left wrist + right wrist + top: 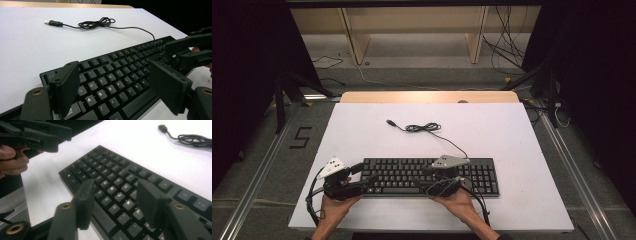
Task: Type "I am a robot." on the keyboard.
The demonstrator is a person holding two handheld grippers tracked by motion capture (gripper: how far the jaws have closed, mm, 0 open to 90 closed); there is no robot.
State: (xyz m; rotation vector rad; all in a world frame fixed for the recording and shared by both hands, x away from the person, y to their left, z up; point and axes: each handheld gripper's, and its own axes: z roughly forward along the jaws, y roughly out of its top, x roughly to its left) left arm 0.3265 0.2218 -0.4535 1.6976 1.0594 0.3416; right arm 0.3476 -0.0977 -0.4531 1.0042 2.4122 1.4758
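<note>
Typing step, by the look of it: both grippers hover over the keyboard lying near the bench's front edge. Left gripper jaws apart, right gripper jaws apart, nothing between. Next: close and press a key

Black on white

Black keyboard with white-lettered keys, black cable, white table, black grippers.

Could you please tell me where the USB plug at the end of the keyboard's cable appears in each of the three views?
High view: USB plug lies upper centre, on the white table beyond the keyboard.
Left gripper view: plug upper left.
Right gripper view: plug top right.
Shared landmark: the coiled cable beside it.
</note>
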